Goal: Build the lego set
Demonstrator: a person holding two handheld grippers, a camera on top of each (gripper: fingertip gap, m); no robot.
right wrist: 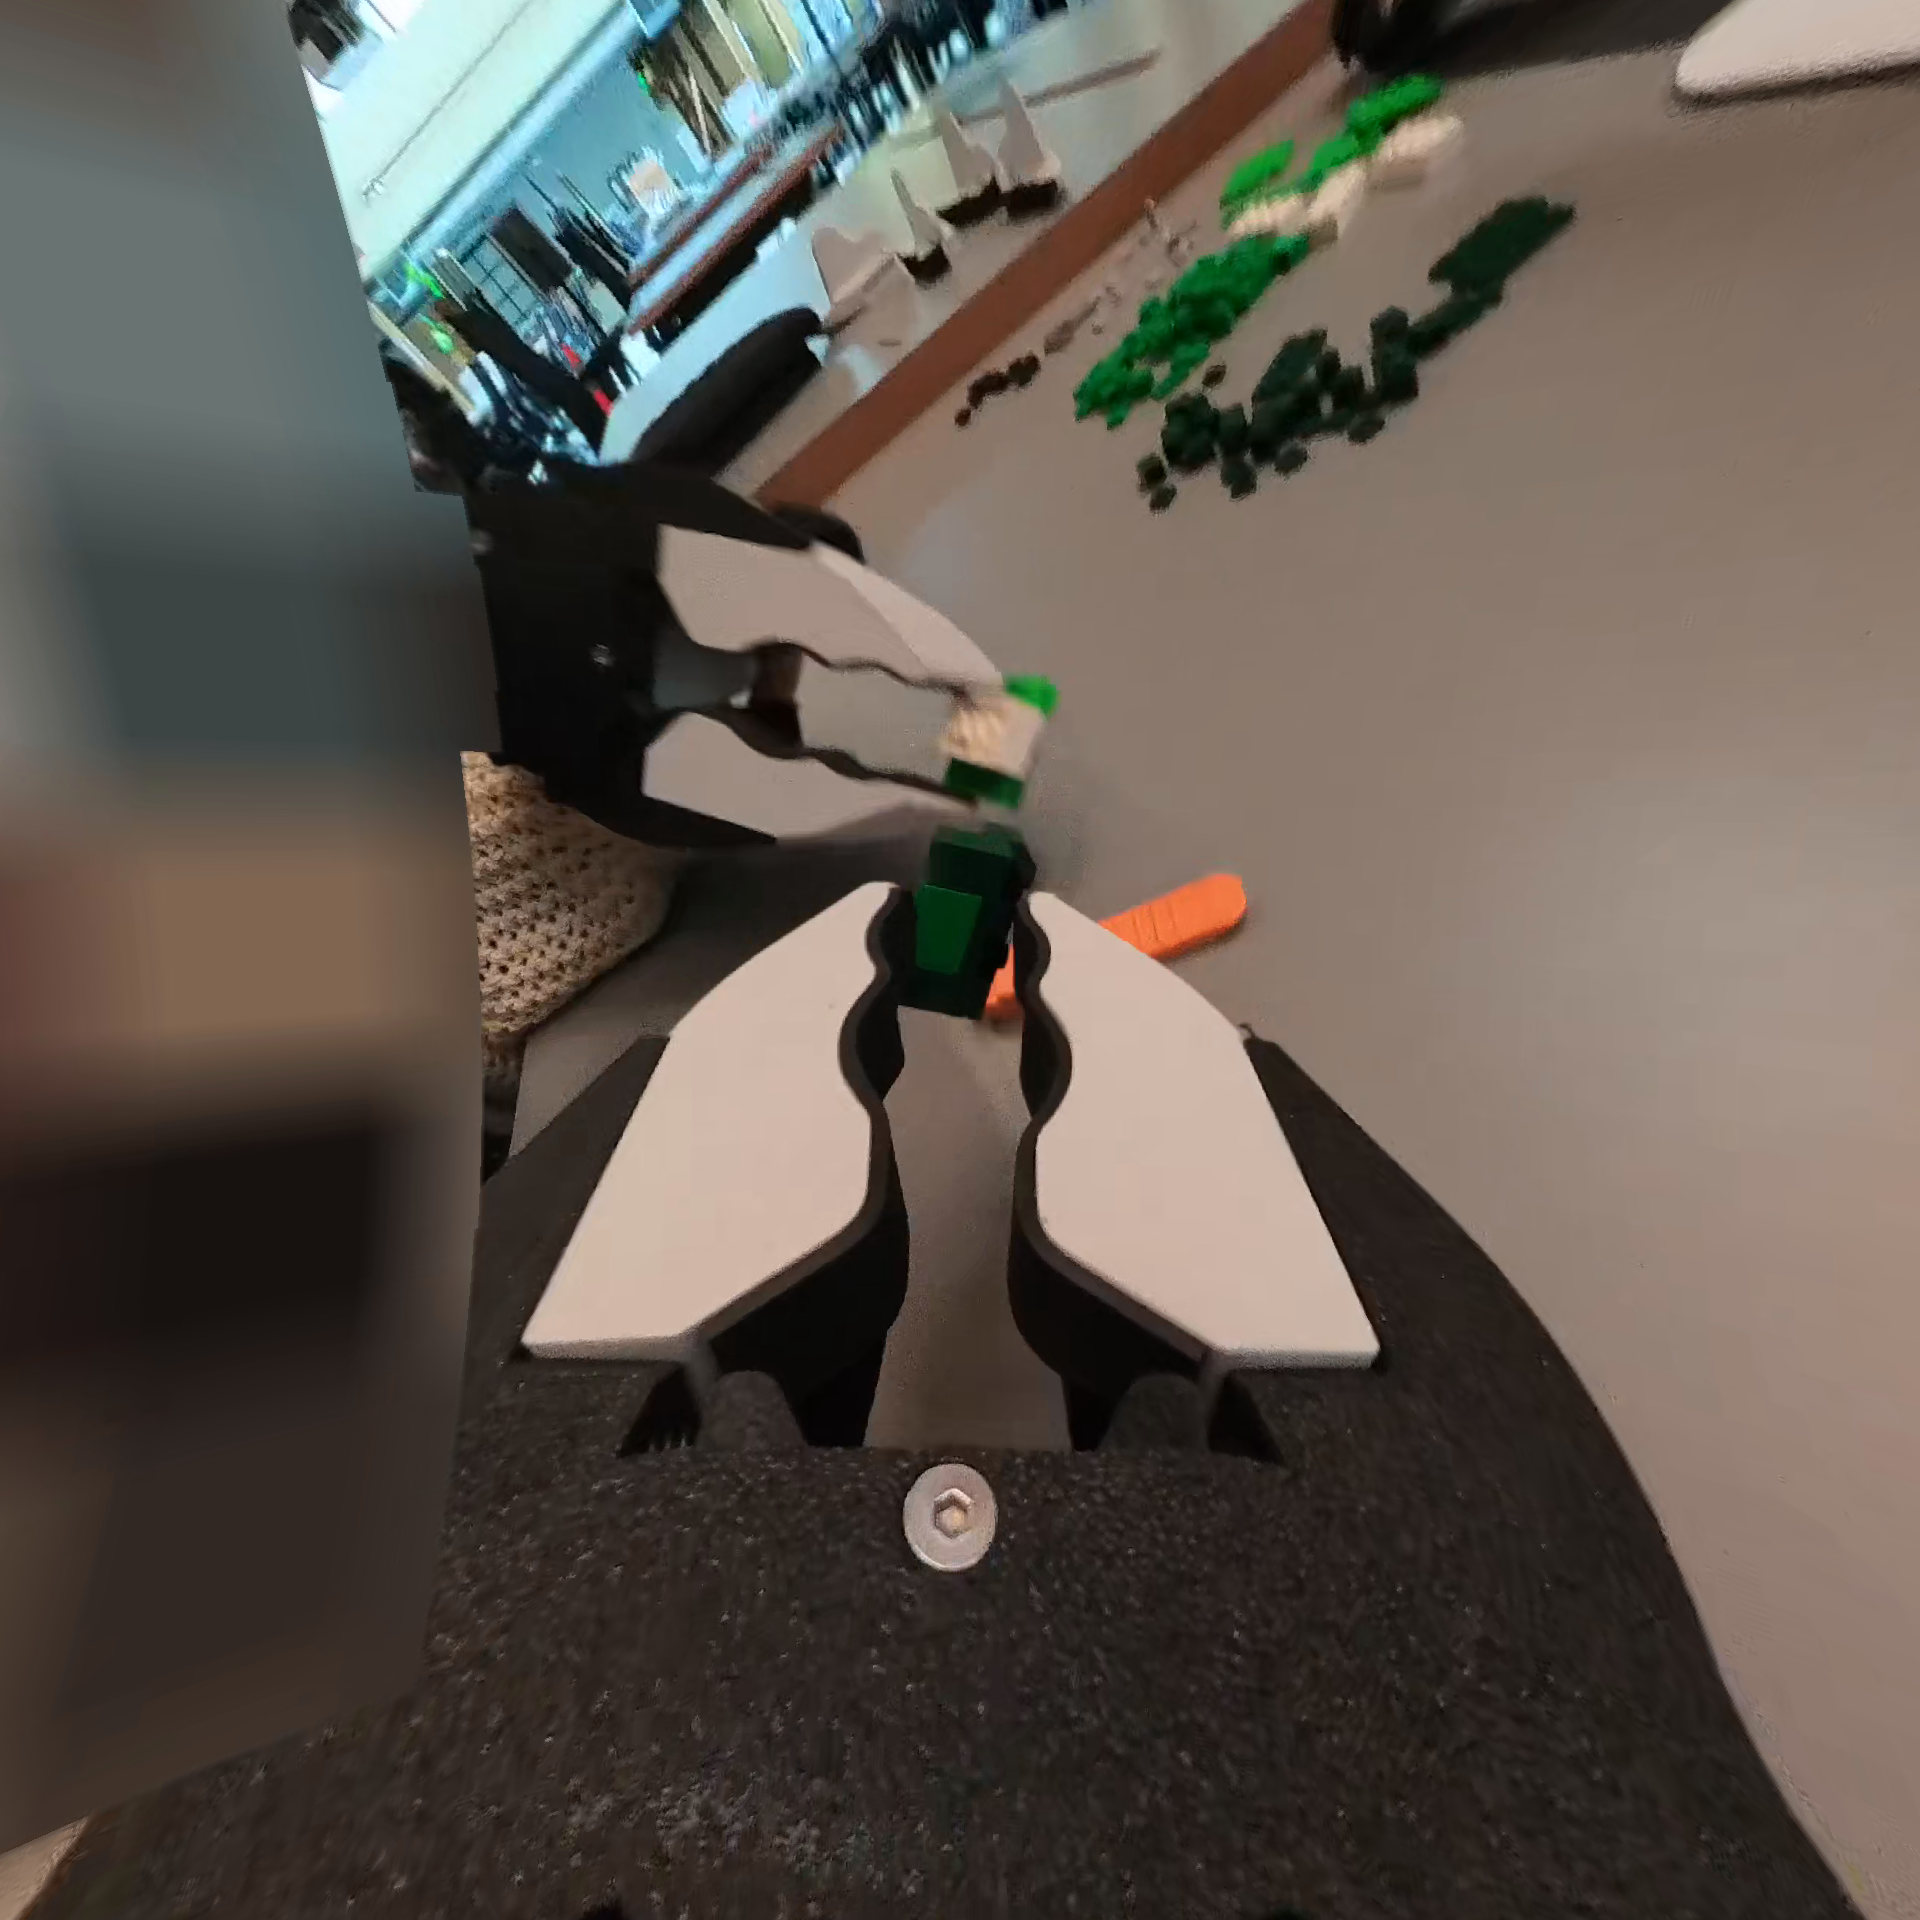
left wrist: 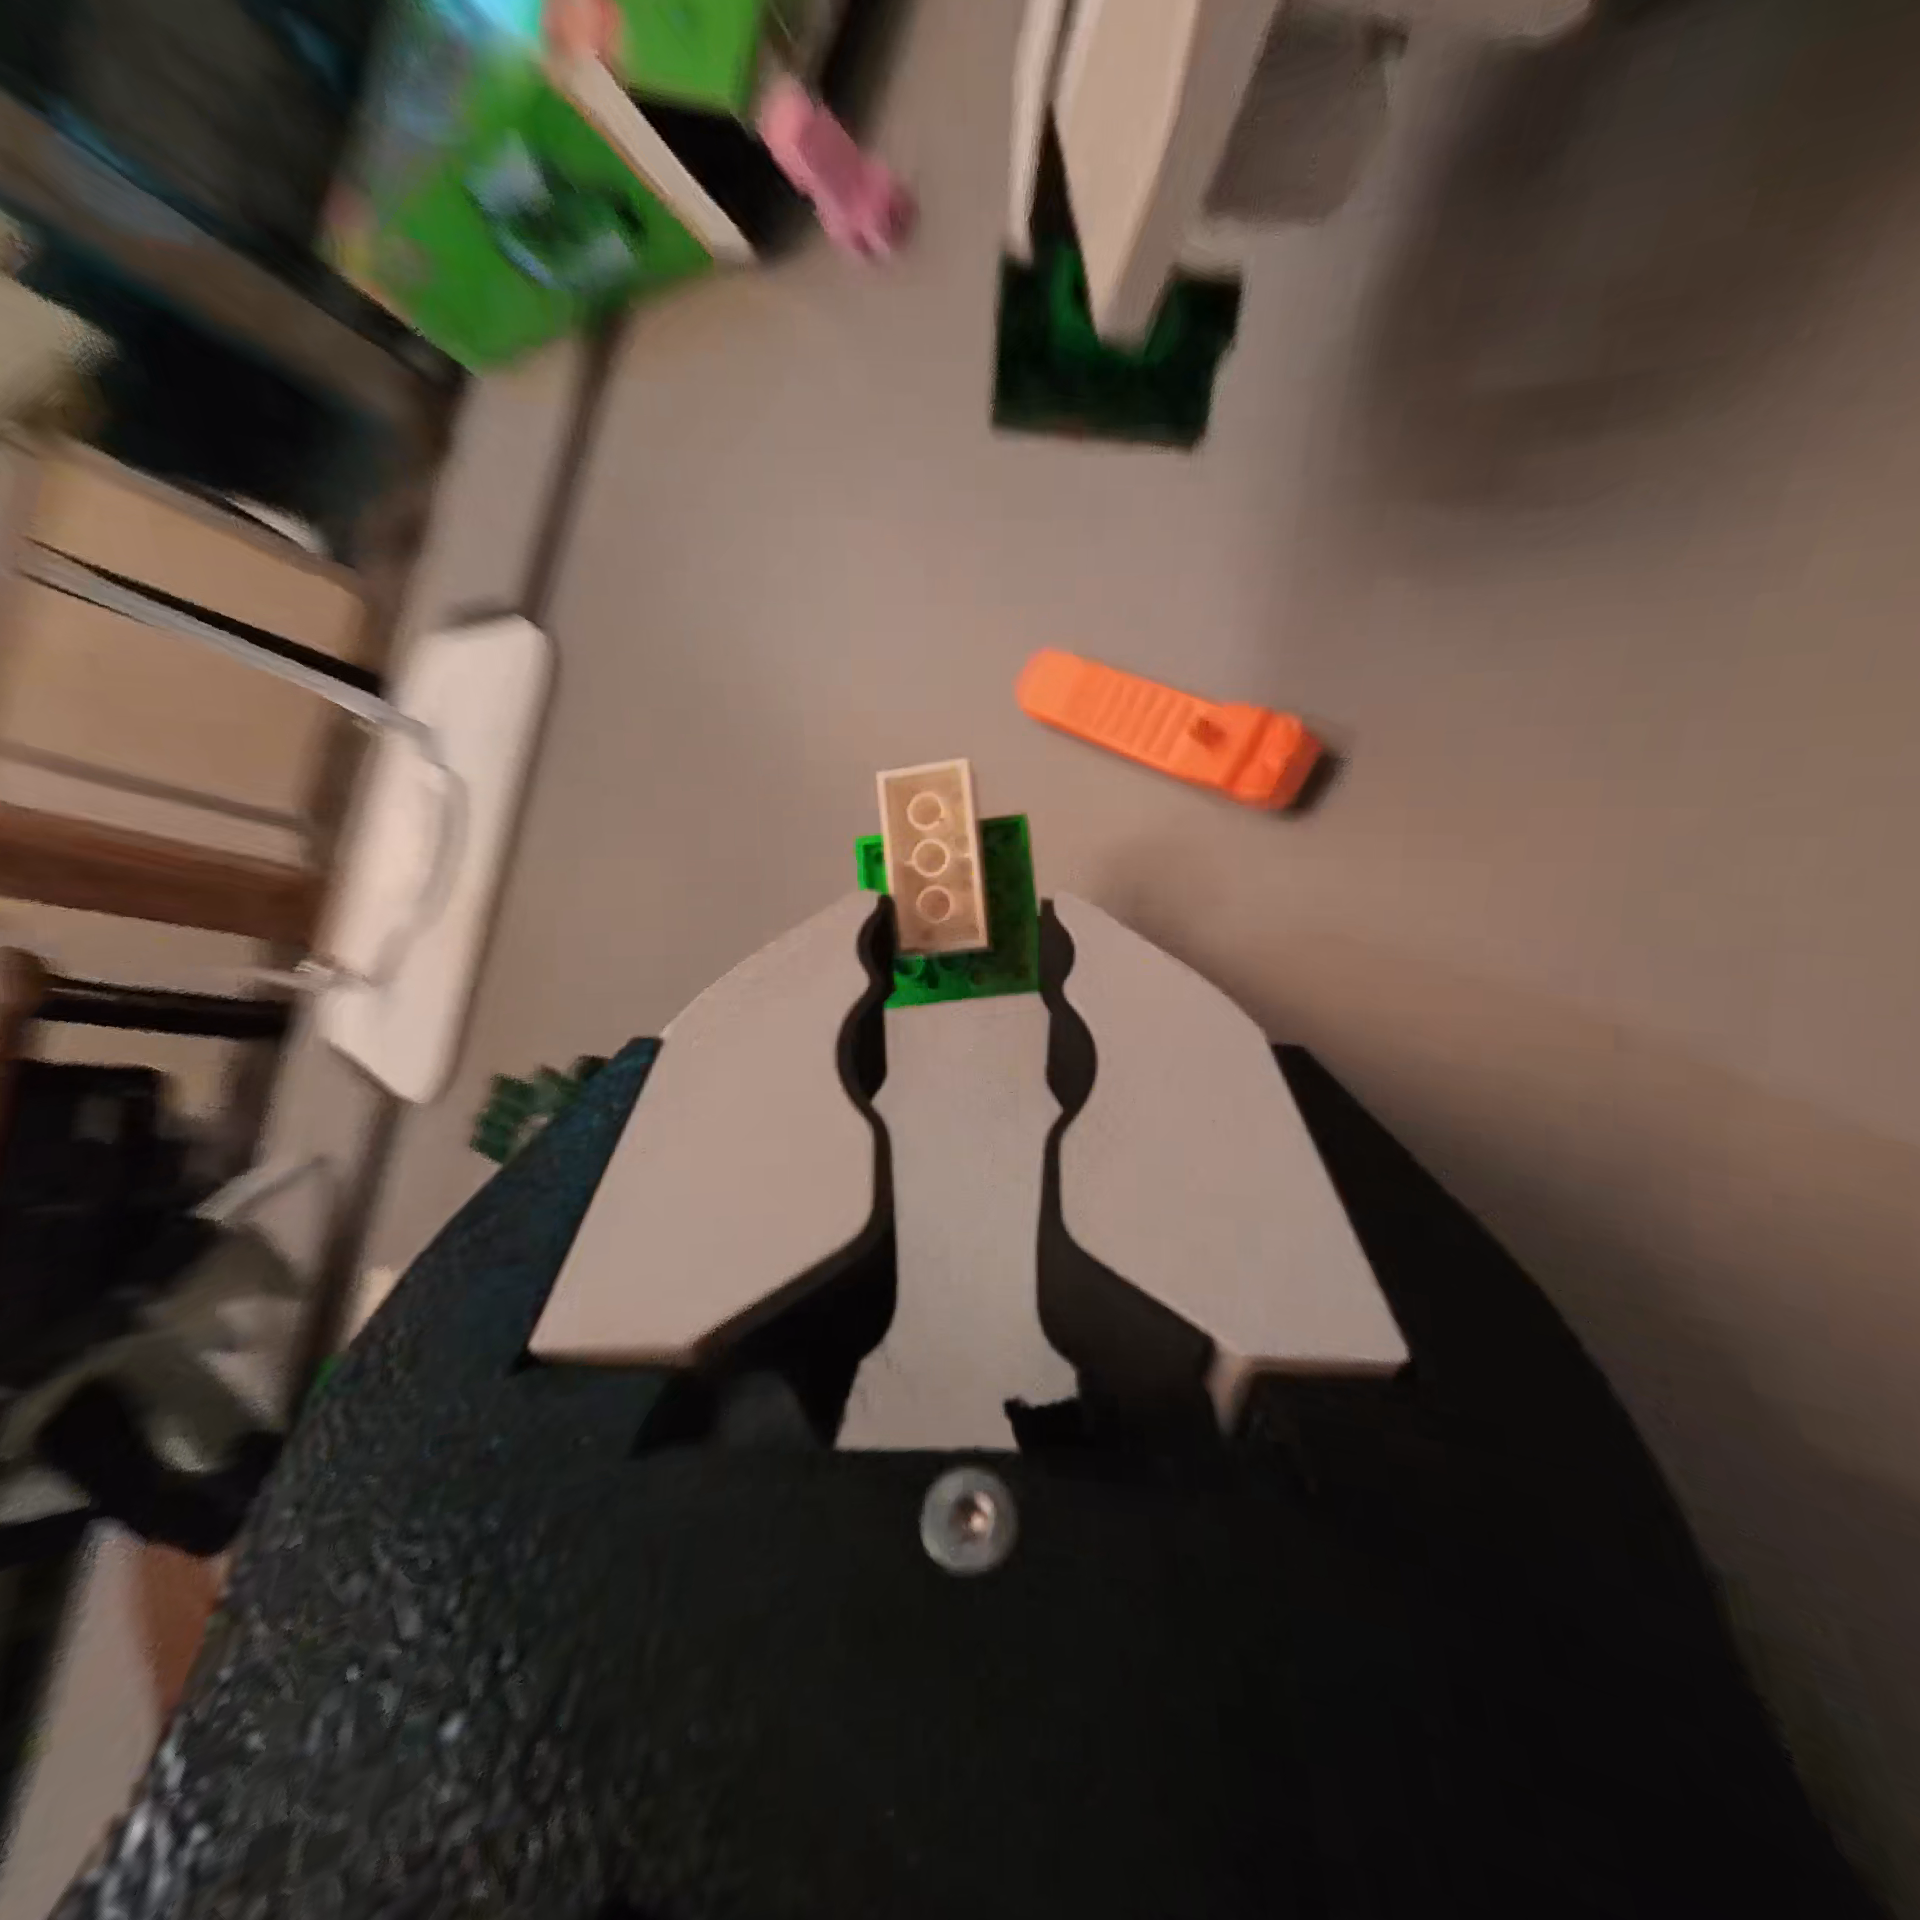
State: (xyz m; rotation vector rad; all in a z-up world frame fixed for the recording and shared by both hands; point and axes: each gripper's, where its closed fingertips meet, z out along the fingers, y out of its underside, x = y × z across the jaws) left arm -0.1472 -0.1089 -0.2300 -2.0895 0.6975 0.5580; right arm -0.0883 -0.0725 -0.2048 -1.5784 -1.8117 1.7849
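- The left claw [left wrist: 961,920] is closed down on a small assembly: a bright green flat plastic plate [left wrist: 1003,914] with a pale cream plastic brick [left wrist: 932,860] stuck on it, its hollow underside with three round tubes facing the camera.
- Seen from the right wrist view, that same left claw [right wrist: 982,743] comes in from the left with the cream-and-green piece [right wrist: 997,738] pinched at its tips, held up off the grey table [right wrist: 1455,831].
- The right claw [right wrist: 954,940] is narrowed around a dark green stack of plastic bricks [right wrist: 961,935], gripped between its fingertips; a lighter green sloped face shows on the stack's near side.
- The two held pieces sit close together, the cream-and-green one just above the dark green stack; I cannot tell whether they touch.
- In the left wrist view the right claw [left wrist: 1127,312] appears at the top, blurred, with the dark green piece [left wrist: 1101,384] at its tip.
- An orange plastic brick-separator tool [left wrist: 1169,727] lies flat on the table, beyond and to the right of the left claw's tips.
- Loose piles of green plastic bricks [right wrist: 1195,332] and darker green ones [right wrist: 1351,374] are spread on the far part of the table, with a few white ones [right wrist: 1309,208] behind them.
- A green cardboard box [left wrist: 540,239] and a pink plastic piece [left wrist: 842,187] sit at the table's far left, both blurred.
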